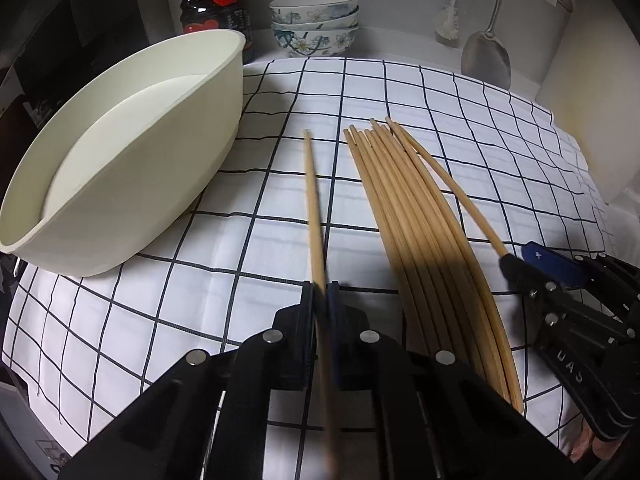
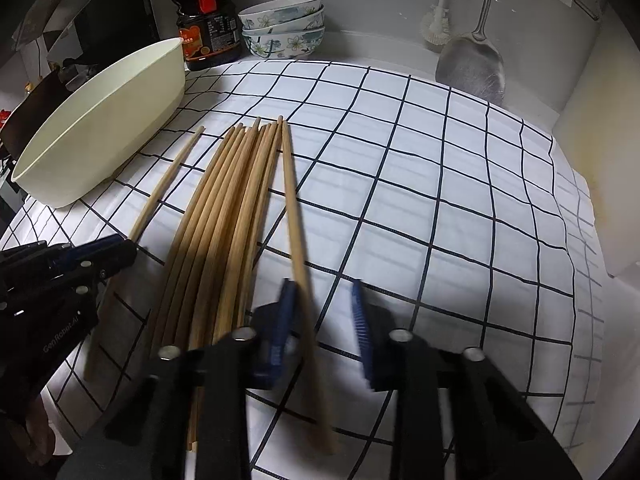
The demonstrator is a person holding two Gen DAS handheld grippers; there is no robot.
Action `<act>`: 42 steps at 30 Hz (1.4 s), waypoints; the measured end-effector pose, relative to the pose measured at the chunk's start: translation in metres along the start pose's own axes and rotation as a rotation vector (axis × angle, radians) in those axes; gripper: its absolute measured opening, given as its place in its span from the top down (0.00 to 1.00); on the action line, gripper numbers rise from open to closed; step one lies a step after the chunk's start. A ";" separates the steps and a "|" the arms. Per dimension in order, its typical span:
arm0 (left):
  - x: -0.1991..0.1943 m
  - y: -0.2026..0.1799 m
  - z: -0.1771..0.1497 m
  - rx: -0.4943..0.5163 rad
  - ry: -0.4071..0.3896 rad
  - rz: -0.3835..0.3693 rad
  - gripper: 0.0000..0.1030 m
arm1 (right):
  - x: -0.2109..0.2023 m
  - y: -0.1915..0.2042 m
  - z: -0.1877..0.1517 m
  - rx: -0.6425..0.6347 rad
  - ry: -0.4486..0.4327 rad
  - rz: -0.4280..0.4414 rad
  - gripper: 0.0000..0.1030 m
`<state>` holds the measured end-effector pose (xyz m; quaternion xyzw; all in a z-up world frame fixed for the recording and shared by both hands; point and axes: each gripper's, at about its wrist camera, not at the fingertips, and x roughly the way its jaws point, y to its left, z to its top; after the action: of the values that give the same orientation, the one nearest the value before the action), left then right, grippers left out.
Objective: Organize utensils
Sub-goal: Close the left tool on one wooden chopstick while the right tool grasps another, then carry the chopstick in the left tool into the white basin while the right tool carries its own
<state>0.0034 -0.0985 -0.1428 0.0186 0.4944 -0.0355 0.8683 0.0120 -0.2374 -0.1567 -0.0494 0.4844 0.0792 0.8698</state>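
My left gripper [image 1: 320, 292] is shut on a single bamboo chopstick [image 1: 312, 192] that lies apart, left of the bundle of chopsticks [image 1: 412, 220] on the checked cloth [image 1: 440, 96]. My right gripper [image 1: 516, 258] is closed on the near end of the rightmost chopstick [image 1: 460, 196]. In the right wrist view that chopstick [image 2: 292, 200] runs along the left pad of the right gripper [image 2: 324, 292], whose pads are blurred. The left gripper [image 2: 120, 248] shows at the left edge. A cream oval tub [image 1: 192, 140] stands at the left, with nothing in it.
Three stacked floral bowls [image 1: 314, 24] and a dark sauce bottle [image 1: 216, 0] stand behind the tub. A metal spatula [image 1: 486, 60] and a white brush [image 1: 448, 20] hang at the back right wall. A white wall edge borders the cloth on the right.
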 end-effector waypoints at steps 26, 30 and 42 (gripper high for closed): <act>-0.070 0.020 0.032 0.114 -0.052 -0.126 0.93 | -0.072 0.005 0.017 0.220 -0.050 0.033 0.94; -0.092 0.040 0.047 0.101 -0.104 -0.142 0.93 | -0.088 0.020 0.035 0.221 -0.086 0.048 0.94; -0.117 0.148 0.091 -0.001 -0.203 -0.069 0.93 | -0.086 0.098 0.112 0.143 -0.165 0.157 0.94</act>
<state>0.0336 0.0478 0.0035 -0.0024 0.4041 -0.0671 0.9123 0.0426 -0.1307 -0.0258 0.0574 0.4179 0.1161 0.8992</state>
